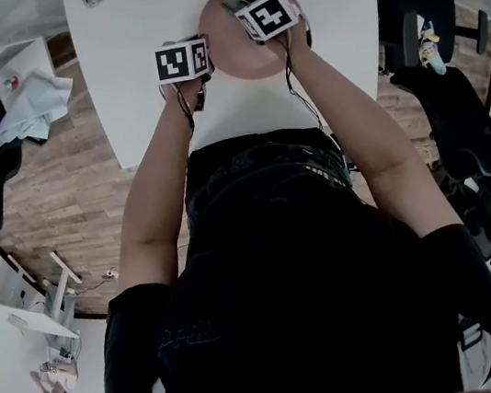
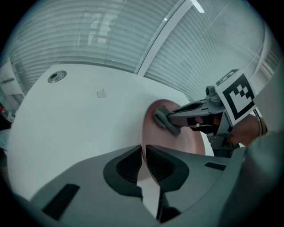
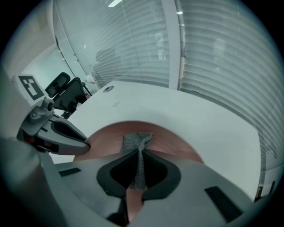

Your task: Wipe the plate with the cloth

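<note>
Left gripper [image 2: 143, 156]: clamped on plate [image 2: 191, 142] rim
Right gripper [image 3: 140, 156]: clamped on cloth [image 3: 135, 142]
Contact: cloth touched plate face, frame centre

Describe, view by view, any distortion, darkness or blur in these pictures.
Head view: fisheye bows the white table; the dark torso shows little detail. Left gripper view: black corner vignette, curved blinds, plate sharp. Right gripper view: same vignette, cloth weave crisp.

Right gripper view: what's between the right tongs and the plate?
The grey cloth: pinched in the right tongs, its bunched end reaches the pink plate. The right gripper view shows it.
</note>
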Action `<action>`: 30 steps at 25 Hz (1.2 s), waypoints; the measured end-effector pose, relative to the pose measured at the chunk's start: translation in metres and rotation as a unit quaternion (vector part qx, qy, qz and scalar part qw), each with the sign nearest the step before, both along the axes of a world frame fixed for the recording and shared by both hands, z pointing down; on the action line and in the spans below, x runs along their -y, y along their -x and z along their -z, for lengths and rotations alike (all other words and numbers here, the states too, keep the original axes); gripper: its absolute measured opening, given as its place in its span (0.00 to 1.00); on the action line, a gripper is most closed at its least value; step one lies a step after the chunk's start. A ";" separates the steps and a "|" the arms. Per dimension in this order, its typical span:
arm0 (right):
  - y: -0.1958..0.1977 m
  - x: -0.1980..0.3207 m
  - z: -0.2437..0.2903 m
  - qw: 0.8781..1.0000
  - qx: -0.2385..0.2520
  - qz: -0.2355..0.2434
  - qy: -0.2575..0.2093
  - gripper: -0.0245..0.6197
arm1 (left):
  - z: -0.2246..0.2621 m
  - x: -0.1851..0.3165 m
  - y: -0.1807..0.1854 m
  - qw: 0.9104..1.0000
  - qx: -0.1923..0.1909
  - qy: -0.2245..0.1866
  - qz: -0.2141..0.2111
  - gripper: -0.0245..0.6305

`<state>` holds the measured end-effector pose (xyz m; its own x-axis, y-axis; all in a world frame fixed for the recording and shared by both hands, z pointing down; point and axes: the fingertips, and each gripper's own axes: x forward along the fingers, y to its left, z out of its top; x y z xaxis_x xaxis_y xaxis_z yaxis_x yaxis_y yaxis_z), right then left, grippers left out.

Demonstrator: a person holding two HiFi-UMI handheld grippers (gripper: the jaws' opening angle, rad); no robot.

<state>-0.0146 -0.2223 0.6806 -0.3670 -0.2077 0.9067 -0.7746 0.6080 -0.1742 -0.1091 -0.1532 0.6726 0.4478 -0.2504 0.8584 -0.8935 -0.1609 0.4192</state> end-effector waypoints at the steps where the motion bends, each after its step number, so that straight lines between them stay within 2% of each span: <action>1: 0.010 -0.002 0.000 1.000 0.004 0.014 -0.001 0.09 | 0.000 -0.001 -0.002 1.000 0.000 0.000 -0.002 0.11; 4: 0.037 -0.016 0.001 0.998 0.015 0.066 0.002 0.09 | 0.000 0.000 -0.007 1.000 0.000 0.001 0.000 0.10; 7: 0.049 -0.039 -0.002 0.994 0.017 0.108 0.023 0.09 | -0.002 0.003 -0.006 1.000 -0.003 0.001 0.012 0.08; 13: 0.057 -0.074 -0.003 0.987 0.036 0.146 0.063 0.09 | -0.001 0.008 -0.005 1.000 0.003 -0.009 0.023 0.08; 22: 0.049 -0.145 -0.006 0.970 0.019 0.212 0.121 0.09 | -0.002 0.008 -0.002 0.999 0.004 -0.012 0.037 0.08; 26: 0.031 -0.164 -0.008 0.961 -0.001 0.239 0.136 0.09 | -0.004 0.008 -0.002 0.999 0.000 -0.008 0.040 0.08; 28: 0.020 -0.170 -0.009 0.959 0.001 0.242 0.145 0.09 | -0.005 0.008 -0.003 0.999 0.003 -0.008 0.038 0.08; 30: -0.001 -0.171 -0.010 0.959 -0.021 0.240 0.152 0.09 | -0.005 0.008 -0.003 0.999 0.006 -0.010 0.036 0.08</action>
